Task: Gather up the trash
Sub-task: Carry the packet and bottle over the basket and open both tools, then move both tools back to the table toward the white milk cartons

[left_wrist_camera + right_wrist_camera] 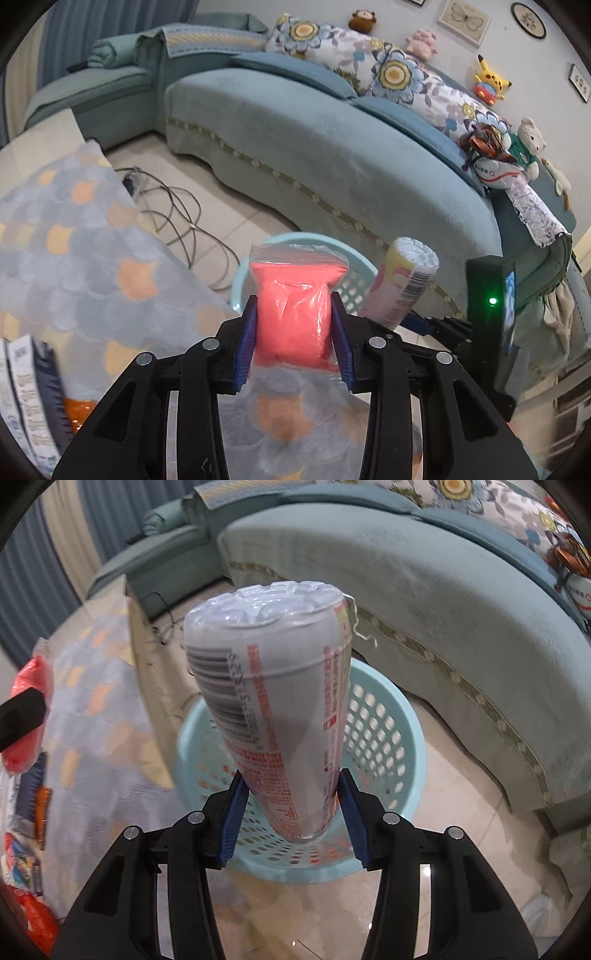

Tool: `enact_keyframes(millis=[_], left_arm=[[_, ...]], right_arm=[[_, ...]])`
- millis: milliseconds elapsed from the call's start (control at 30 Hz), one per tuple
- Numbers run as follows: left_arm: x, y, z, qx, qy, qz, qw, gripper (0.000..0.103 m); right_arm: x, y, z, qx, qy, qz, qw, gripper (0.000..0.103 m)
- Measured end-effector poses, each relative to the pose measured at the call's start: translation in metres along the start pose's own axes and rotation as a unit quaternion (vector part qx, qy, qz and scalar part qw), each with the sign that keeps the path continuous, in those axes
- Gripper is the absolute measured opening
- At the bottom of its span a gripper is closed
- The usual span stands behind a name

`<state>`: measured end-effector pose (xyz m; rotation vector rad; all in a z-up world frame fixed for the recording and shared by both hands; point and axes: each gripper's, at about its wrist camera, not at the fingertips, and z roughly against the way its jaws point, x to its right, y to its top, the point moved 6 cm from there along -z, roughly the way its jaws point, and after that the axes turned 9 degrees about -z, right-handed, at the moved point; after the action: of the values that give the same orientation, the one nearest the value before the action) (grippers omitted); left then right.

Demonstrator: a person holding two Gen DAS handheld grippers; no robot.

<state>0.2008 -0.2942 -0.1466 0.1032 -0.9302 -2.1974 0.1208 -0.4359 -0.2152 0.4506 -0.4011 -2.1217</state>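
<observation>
My left gripper is shut on a clear plastic bag of pink stuff, held above the table edge in front of the light blue perforated basket. My right gripper is shut on a white sealed plastic cup with red print and a barcode, held above the basket, which stands on the floor. In the left wrist view the cup and the right gripper show at the right. The pink bag shows at the left edge of the right wrist view.
A glass table with a fish-scale patterned cloth lies at left, with packets on it. A blue-green sofa with pillows and plush toys curves behind the basket. Cables lie on the tiled floor.
</observation>
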Motion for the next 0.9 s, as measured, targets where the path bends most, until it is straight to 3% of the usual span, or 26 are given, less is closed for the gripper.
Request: enact_keyframes(millis=[67,100,133,167,567,900], left_arm=[[0.003,-0.001,-0.005,-0.002,-0.007,0.001,1.0000,0.045],[0.004,-0.002,-0.008,-0.006,-0.012,0.004,0.9999,0.058],[0.004,-0.003,-0.008,-0.004,-0.012,0.005,0.9999,0.065],[0.004,-0.004,-0.006,-0.002,-0.010,0.003,0.9999,0.066],[-0.006,-0.002,0.034,0.026,-0.003,0.008,0.9996,0.066],[-0.019,0.008,0.120,0.101,0.011,0.037,0.9942,0.066]], right_arm=[[0.004,0.000,-0.008,-0.015,-0.005,-0.007,1.000,0.046],[0.006,0.000,-0.011,-0.019,-0.003,-0.010,1.000,0.047],[0.008,0.000,-0.013,-0.019,-0.001,-0.015,1.000,0.047],[0.009,0.001,-0.012,-0.015,-0.001,-0.017,1.000,0.047],[0.017,0.002,0.003,0.011,0.015,-0.032,0.999,0.051],[-0.031,0.013,0.076,0.088,0.065,0.022,0.994,0.051]])
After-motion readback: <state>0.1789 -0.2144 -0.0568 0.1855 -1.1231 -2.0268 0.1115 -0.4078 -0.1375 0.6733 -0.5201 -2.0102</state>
